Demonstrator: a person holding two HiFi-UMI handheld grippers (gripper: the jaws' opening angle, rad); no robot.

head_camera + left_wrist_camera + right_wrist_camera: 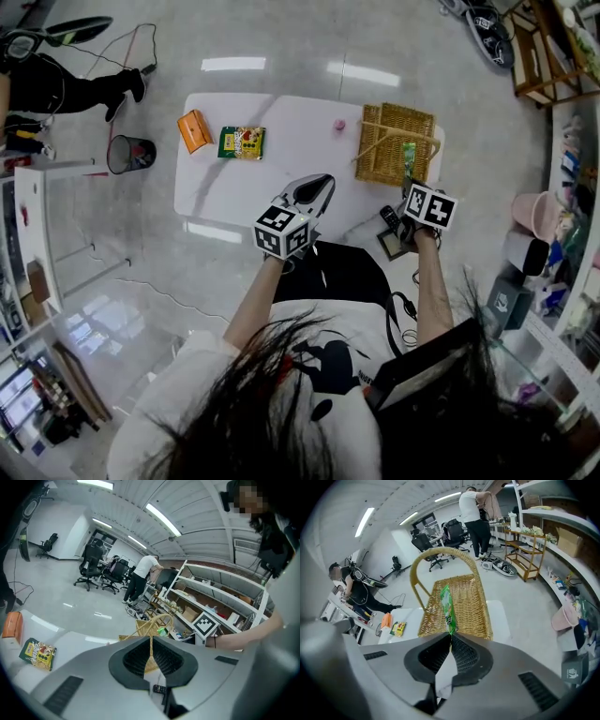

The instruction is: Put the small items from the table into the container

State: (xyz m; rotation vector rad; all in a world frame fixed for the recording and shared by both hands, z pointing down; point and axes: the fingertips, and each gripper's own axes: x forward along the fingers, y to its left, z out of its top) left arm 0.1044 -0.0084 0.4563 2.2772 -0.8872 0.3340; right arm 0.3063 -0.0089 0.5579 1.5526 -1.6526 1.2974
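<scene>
A wicker basket (380,150) with a hoop handle stands at the white table's (281,141) right end. My right gripper (410,190) is shut on the bottom edge of a slim green packet (447,605), which stands upright over the basket's (471,604) near rim. Over the table's near edge, left of the basket, my left gripper (322,182) hangs shut and holds nothing. An orange box (194,130), a green-and-yellow snack bag (242,142) and a small pink item (339,125) lie on the table. The left gripper view shows the basket (140,629) just past my left gripper (151,641).
A black mesh bin (129,154) stands on the floor left of the table. A small black device (389,218) lies below the table's near right corner. Shelves (572,122) line the right side. A seated person (56,89) is at far left.
</scene>
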